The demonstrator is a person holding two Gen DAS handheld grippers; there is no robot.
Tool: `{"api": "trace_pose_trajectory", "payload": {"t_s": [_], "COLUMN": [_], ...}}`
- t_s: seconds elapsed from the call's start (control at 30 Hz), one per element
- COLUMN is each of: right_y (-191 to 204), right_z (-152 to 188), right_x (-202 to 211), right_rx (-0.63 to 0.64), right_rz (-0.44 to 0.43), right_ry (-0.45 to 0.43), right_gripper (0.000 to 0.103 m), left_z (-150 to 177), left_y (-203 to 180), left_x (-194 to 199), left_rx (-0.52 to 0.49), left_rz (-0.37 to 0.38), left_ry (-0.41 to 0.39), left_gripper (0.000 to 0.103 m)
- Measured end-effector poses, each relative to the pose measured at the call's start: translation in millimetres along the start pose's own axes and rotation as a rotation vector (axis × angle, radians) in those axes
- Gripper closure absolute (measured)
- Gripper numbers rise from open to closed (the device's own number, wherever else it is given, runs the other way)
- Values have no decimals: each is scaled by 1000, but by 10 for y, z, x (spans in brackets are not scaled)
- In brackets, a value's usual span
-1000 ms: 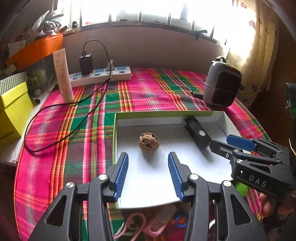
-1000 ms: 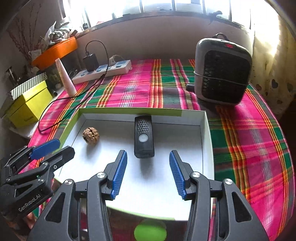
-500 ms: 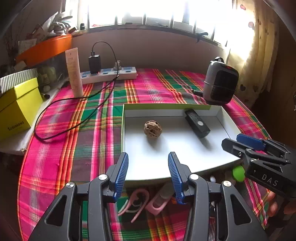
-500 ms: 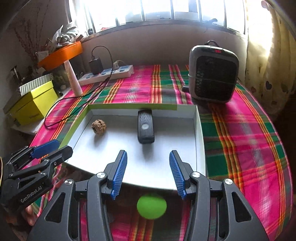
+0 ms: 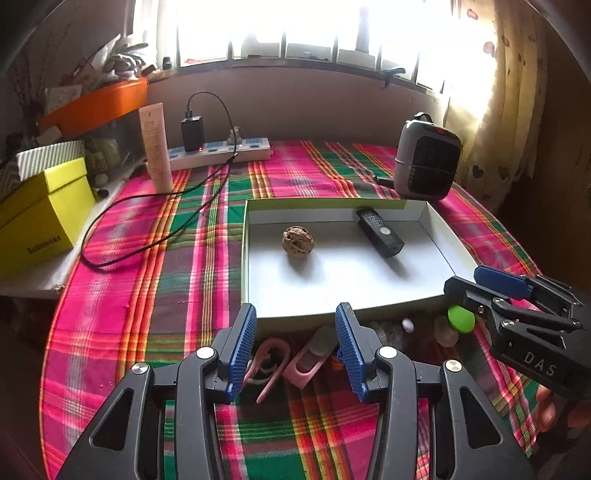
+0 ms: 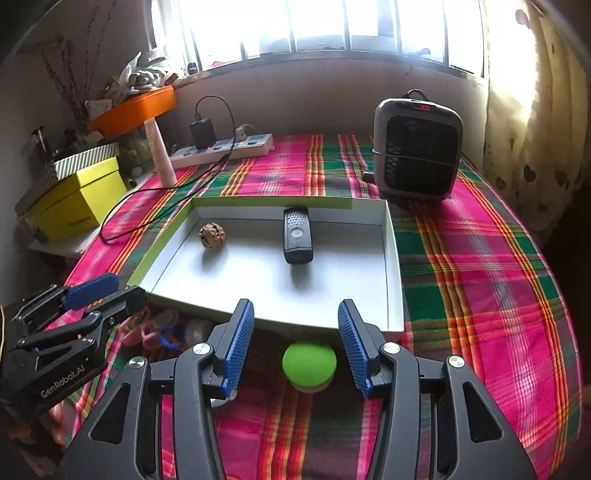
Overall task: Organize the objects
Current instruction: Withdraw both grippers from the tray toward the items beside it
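A woven plaid cloth point(image 5: 207, 258) covers the table. The shallow tray point(image 6: 393, 258) looks like matt white card. The walnut point(image 5: 297, 242) is rough and wrinkled, the remote point(image 6: 296, 235) dull black plastic, the green ball point(image 6: 309, 363) smooth and matt.

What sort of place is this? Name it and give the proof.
Probably a lived-in room at home: a plaid tablecloth under a curtained window, a small space heater, and a power strip with a charger plugged in.
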State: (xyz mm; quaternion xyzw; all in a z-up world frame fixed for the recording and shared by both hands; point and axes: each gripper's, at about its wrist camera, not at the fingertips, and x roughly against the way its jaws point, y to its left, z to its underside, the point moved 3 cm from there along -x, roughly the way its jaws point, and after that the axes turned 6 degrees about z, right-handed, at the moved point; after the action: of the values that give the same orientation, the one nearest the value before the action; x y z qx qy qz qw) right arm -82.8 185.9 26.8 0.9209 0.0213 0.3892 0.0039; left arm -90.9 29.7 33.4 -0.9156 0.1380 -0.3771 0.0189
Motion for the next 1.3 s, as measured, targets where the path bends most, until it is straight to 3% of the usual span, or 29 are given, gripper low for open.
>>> {"api": "trace_pose_trajectory", "payload": {"t_s": [0.6,1.3], "right_y": [136,431], "right_z": [245,486], "right_x": [145,69], "right_rx": [32,103], "right_rz": [-35,-141], "right_ry": [-6,39], "right_gripper": [54,54], "left_z": [196,523], "left_y": [-14,227], "left_x": [154,86], "left_rx": [8,63], "left_rz": [28,56], "left_ry": [-9,62], "left_gripper": [59,55]}}
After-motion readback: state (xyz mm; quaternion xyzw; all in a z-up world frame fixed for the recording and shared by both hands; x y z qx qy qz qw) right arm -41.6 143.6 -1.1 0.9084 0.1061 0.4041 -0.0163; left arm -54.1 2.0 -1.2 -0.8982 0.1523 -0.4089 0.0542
